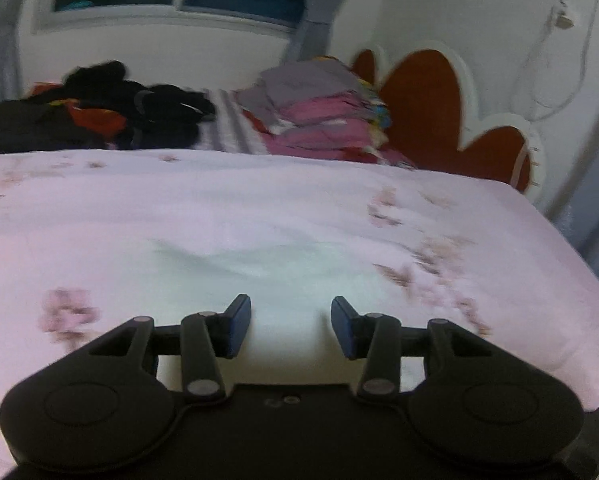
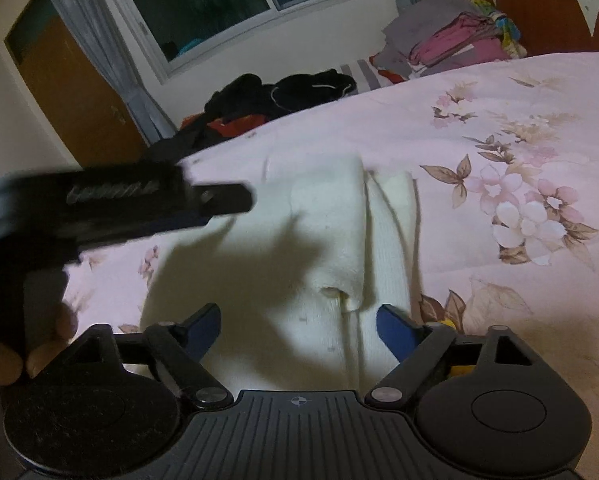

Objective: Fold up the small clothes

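White cloth (image 2: 331, 248) lies flat under both empty grippers, the right gripper (image 2: 299, 330) wide open over its near edge, the left gripper (image 1: 291, 326) partly open, on the bed's flowered pink sheet (image 2: 499, 128) with piled clothes (image 2: 451, 36) beyond.

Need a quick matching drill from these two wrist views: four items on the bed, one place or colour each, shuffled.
Items:
1. white garment
2. folded stack
3. dark clothes heap
4. right tool

Descriptions:
A. black with red, below the window
B. flat on the floral bedsheet, mid-bed
C. pink and grey, beside the red headboard
D. jaws apart over the garment's near edge, gripping nothing

Pairs: 1-B, 2-C, 3-A, 4-D
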The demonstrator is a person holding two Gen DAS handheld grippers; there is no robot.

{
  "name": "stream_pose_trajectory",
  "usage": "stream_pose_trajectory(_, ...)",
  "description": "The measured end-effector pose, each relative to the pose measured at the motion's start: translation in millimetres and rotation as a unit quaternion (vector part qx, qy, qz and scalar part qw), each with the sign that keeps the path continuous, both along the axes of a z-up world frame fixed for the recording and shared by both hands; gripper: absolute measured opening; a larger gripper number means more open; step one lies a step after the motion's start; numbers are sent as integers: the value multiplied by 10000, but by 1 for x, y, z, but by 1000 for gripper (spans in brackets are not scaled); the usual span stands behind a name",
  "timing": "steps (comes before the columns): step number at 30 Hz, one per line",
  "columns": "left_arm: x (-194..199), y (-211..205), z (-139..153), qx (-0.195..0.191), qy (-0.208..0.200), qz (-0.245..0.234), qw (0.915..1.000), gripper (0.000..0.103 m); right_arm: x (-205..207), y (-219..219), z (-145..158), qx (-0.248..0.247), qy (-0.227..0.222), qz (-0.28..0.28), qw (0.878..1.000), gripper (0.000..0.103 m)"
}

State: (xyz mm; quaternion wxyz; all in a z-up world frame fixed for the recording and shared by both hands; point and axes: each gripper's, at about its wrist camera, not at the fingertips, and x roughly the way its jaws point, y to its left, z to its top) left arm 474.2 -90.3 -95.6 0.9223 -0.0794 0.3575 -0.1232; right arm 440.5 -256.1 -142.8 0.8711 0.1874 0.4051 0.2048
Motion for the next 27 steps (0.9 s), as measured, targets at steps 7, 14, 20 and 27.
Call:
stream_pose_trajectory(7,-10,47,-18,192,253,525,9981,43,26,-4,-11,527,314,-9,9981,40)
stream_pose_trajectory(14,-13,50,-18,141,234,602,9978,48,33,-9,-9,688,405,-70,9968,17)
stream_pose_trajectory(20,-21,40,-14,63,170,378,9991,52,5,-23,10,550,26,-180,9983,16)
stream_pose_trajectory(27,-19,30,-31,29,417,327,9986,59,9,-35,-7,467,265,-385,9978,16)
